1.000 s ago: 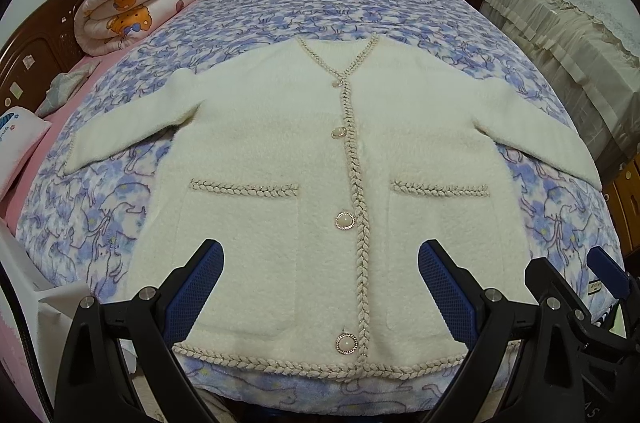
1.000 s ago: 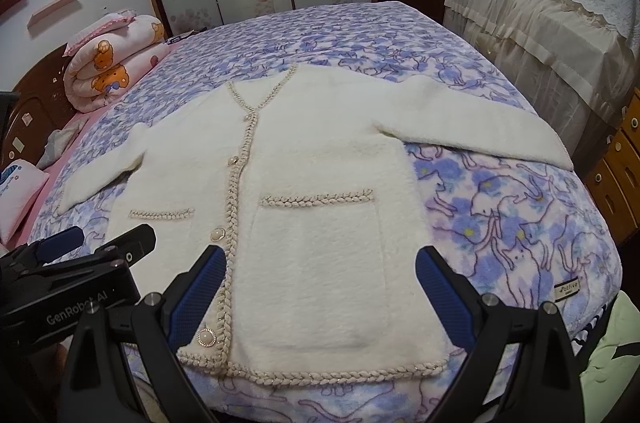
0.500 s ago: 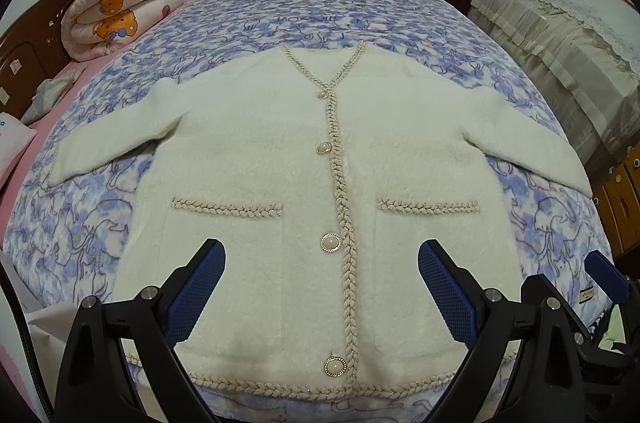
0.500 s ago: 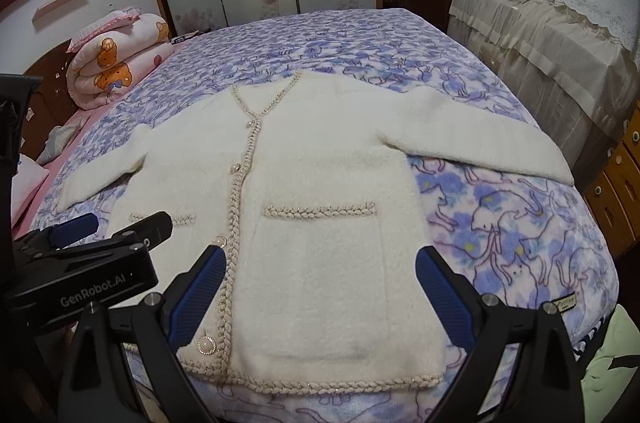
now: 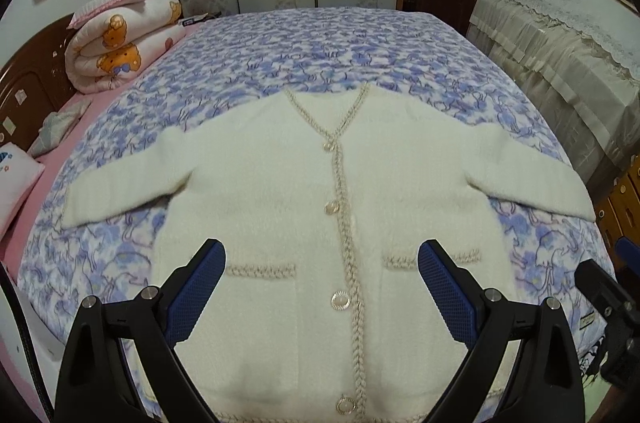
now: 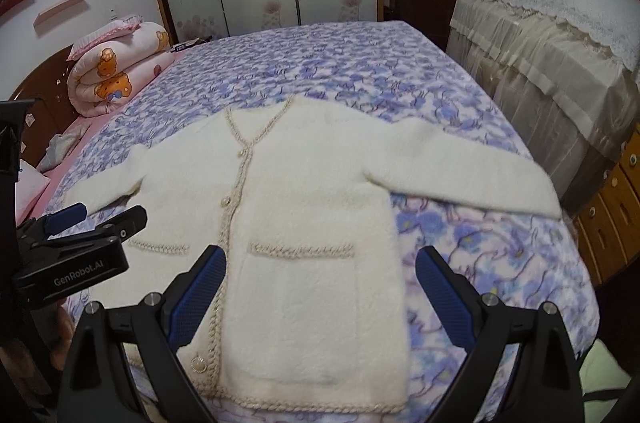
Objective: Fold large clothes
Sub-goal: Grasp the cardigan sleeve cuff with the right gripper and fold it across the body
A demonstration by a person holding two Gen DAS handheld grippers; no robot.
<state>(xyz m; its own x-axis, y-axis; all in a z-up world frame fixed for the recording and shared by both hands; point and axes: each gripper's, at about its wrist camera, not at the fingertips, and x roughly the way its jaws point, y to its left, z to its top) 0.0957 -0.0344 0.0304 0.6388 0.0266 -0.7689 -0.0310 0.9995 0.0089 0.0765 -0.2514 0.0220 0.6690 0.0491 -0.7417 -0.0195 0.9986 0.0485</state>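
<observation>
Two claws hung over the near edge of the bed (image 5: 400,47), and neither had hold of anything; our left claw (image 5: 320,287) stood with its jaws spread wide above the cardigan's (image 5: 260,191) lower front, and our right claw (image 6: 320,287) stood just as wide over the right pocket (image 6: 304,251) and the blanket beside it. The cardigan lay flat and face up on the blanket, buttoned, neckline away from us, hem (image 6: 320,405) at the near edge, both sleeves spread out to the sides; the right sleeve (image 6: 472,171) reached almost to the bed's far side edge, the left sleeve (image 5: 120,187) lay well onto the blanket. No fold had been made, so we judged the task barely begun.

We saw a few ways this could go wrong. The fabric looked thick and fluffy; a shallow pinch might have caught only fuzz and slipped off as we lifted. A deep pinch might have taken the blanket along with the knit, since the two lay pressed together; the fold would then have dragged the bedding. The hem sat close to the edge, and a pull toward us could have slid the whole garment off. Had one claw lifted before the other, the front might have skewed along the braided placket (image 5: 348,223) and the pockets bunched. The pictures were blurred, so fine creases could not be told.
</observation>
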